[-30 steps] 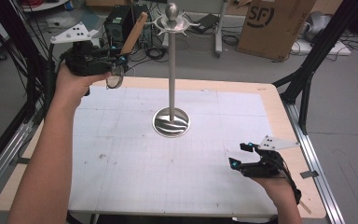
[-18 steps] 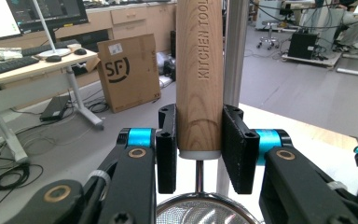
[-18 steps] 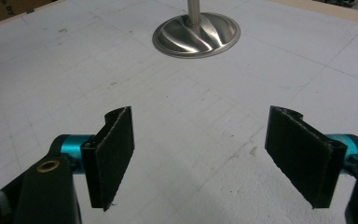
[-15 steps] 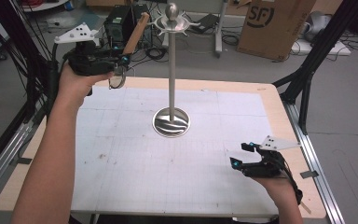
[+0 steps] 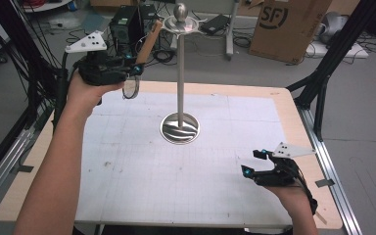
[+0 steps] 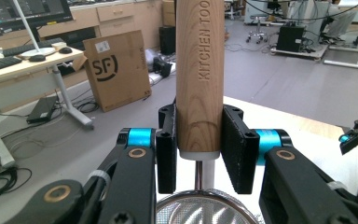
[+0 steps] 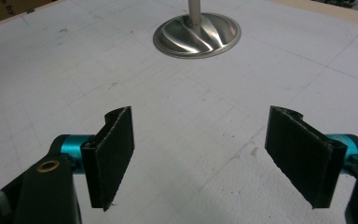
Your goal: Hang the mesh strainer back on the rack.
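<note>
To the left of the metal stand (image 5: 180, 73), raised above the table's far left corner, the left gripper (image 5: 136, 70) clamps the wooden handle (image 6: 199, 79) of a strainer (image 5: 132, 88), its mesh bowl hanging below the jaws. Right of the stand's base, near the table's (image 5: 293, 117) front edge, the right gripper (image 5: 254, 163) rests with jaws spread, gripping nothing.

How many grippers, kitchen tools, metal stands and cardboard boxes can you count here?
Grippers: 2, the left gripper and the right gripper
Wooden-handled strainers: 1, the strainer in the left gripper
Metal stands: 1, the stand on the table
Cardboard boxes: 1, the box on the floor
Total: 5
</note>
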`<state>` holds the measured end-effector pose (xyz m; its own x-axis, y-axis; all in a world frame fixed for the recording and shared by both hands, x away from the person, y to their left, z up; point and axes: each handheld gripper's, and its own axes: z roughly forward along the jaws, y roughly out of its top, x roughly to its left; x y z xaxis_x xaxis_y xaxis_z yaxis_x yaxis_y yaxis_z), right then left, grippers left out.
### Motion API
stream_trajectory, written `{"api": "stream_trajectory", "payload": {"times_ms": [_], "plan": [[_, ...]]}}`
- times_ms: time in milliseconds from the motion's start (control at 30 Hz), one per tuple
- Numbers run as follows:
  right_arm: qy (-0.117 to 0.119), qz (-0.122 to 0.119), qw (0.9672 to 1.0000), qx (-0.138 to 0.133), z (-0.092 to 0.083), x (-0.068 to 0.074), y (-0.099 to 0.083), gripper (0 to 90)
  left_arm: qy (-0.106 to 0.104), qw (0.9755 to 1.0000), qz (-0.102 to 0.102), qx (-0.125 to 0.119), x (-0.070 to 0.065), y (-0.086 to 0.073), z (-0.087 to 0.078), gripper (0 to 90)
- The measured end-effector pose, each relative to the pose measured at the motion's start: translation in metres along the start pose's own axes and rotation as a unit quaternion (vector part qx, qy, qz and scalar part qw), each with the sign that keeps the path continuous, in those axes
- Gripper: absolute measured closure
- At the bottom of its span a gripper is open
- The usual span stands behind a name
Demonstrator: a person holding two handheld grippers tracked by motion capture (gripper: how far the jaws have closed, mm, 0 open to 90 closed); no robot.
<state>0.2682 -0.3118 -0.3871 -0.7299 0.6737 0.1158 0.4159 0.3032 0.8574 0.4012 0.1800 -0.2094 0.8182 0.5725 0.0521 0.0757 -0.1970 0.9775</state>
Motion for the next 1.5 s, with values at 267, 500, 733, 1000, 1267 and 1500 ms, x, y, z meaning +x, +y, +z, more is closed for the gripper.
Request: {"api": "stream_trajectory", "payload": {"times_ms": [267, 500, 733, 1000, 1267, 1500], "plan": [[0.001, -0.002, 1.0, -0.001, 0.0, 0.0, 0.0, 23.0, -0.005, 1.0, 0.001, 0.008, -0.005, -0.005, 0.008, 68.9], [0.0, -0.003, 1.0, -0.003, -0.001, 0.0, 0.001, 23.0, 0.0, 0.9998, 0.004, 0.019, -0.01, -0.005, 0.018, 68.9], [0.0, -0.003, 1.0, -0.003, -0.001, 0.0, 0.001, 23.1, 0.008, 0.9993, 0.013, 0.034, -0.014, -0.004, 0.027, 68.8], [0.0, -0.002, 1.0, -0.004, -0.002, 0.0, 0.001, 23.0, 0.013, 0.9986, 0.026, 0.044, -0.018, -0.003, 0.034, 64.9], [0.0, -0.002, 1.0, -0.003, -0.002, 0.0, 0.001, 23.0, 0.015, 0.998, 0.025, 0.056, -0.018, -0.003, 0.03, 56.0], [0.001, -0.005, 1.0, -0.004, -0.001, 0.0, 0.001, 23.0, 0.006, 0.9978, 0.015, 0.064, -0.019, -0.007, 0.019, 49.2]]}}
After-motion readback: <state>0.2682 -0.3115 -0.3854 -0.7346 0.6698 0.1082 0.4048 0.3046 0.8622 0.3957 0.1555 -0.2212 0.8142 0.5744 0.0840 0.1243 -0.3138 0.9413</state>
